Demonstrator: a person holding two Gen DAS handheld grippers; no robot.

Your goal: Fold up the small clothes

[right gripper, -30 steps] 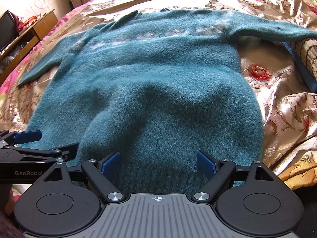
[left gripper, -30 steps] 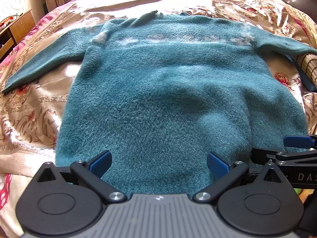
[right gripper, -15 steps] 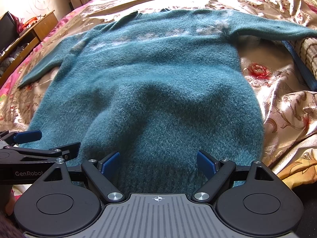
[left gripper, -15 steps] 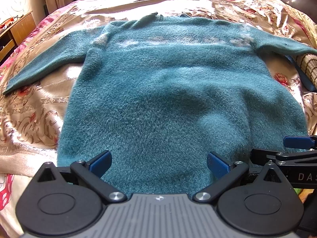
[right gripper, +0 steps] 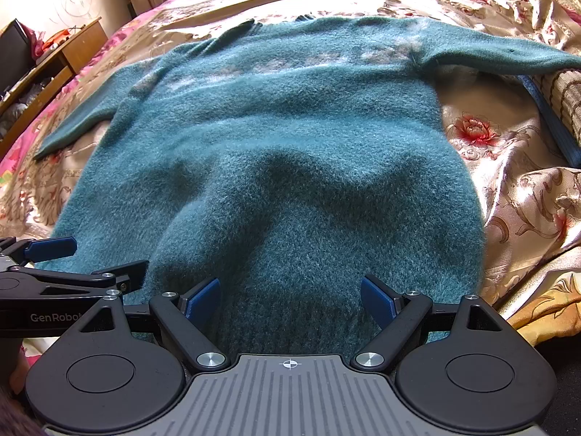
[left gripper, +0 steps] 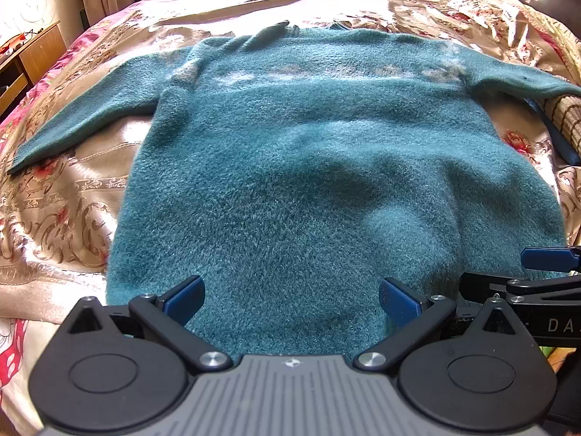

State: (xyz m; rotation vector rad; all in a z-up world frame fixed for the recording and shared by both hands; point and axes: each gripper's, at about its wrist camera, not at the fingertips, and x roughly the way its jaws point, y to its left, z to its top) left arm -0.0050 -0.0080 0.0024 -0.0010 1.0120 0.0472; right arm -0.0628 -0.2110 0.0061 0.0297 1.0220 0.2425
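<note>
Sweater (left gripper: 326,167): a fuzzy teal knit was laid flat on the bed, neck at the far end, both sleeves spread outward, hem nearest the cameras; soft humps were raised in the fabric near the hem.
Left gripper (left gripper: 290,299): the jaws were held wide apart at the hem, towards the garment's left half; teal fabric was seen between the blue pads (left gripper: 183,299), but whether they were touched by it could not be told. Nothing was clamped.
Right gripper (right gripper: 290,298): the jaws were likewise spread wide, over the right half of the hem; the knit was bunched up between the pads (right gripper: 377,299), with no grip closed on it.
Spacing: the two grippers were positioned side by side, each visible at the edge of the other's view.
Bedspread (left gripper: 54,214): a shiny gold floral cover was spread under the sweater.
Wooden cabinet (right gripper: 69,51): stood beside the bed, far left.
</note>
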